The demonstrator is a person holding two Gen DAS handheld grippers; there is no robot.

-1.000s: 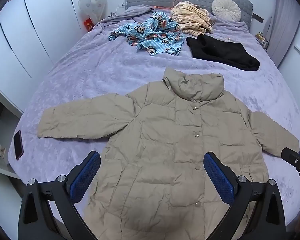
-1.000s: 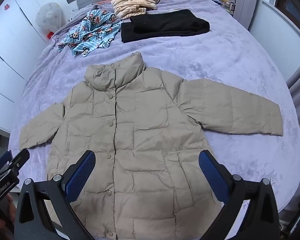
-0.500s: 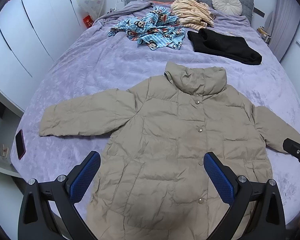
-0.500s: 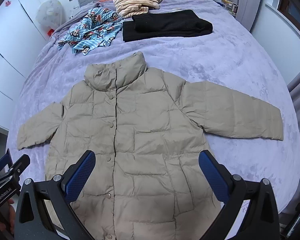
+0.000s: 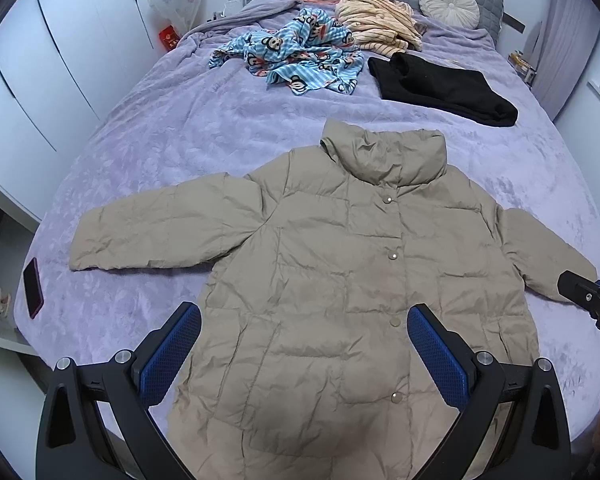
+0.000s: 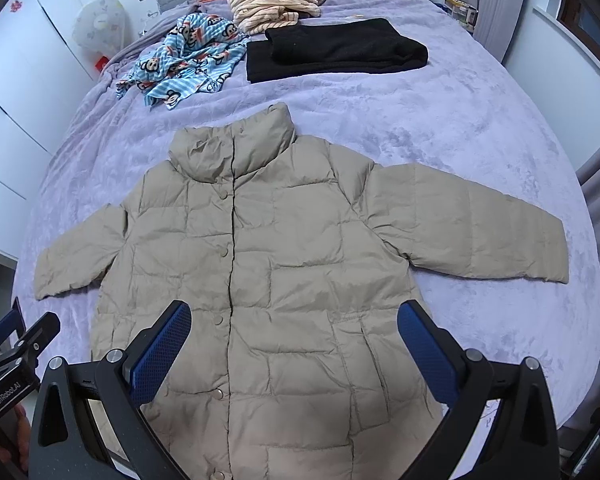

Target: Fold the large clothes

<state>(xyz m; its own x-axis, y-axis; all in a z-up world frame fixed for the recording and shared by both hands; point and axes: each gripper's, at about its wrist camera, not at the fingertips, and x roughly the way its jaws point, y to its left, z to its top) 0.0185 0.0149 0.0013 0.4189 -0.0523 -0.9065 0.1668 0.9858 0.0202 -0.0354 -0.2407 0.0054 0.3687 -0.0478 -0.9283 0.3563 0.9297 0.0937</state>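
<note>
A beige puffer jacket (image 5: 340, 264) lies flat and buttoned on the purple bed (image 5: 172, 132), collar away from me, both sleeves spread out to the sides. It also shows in the right wrist view (image 6: 284, 256). My left gripper (image 5: 304, 344) is open and empty, hovering above the jacket's lower front. My right gripper (image 6: 294, 340) is open and empty above the jacket's lower front too. The tip of the right gripper shows at the right edge of the left wrist view, by the sleeve cuff. The left gripper's body (image 6: 16, 348) shows at the lower left of the right wrist view.
A blue monkey-print garment (image 5: 300, 56), a striped cream garment (image 5: 376, 20) and a folded black garment (image 5: 444, 88) lie at the far end of the bed. A round cushion (image 5: 450, 4) rests at the headboard. A phone (image 5: 34, 282) lies near the bed's left edge. White wardrobes stand at left.
Both grippers have shifted slightly forward and up over the jacket; the jacket sits a little lower in both views. Both grippers stay open and nothing was grasped.
</note>
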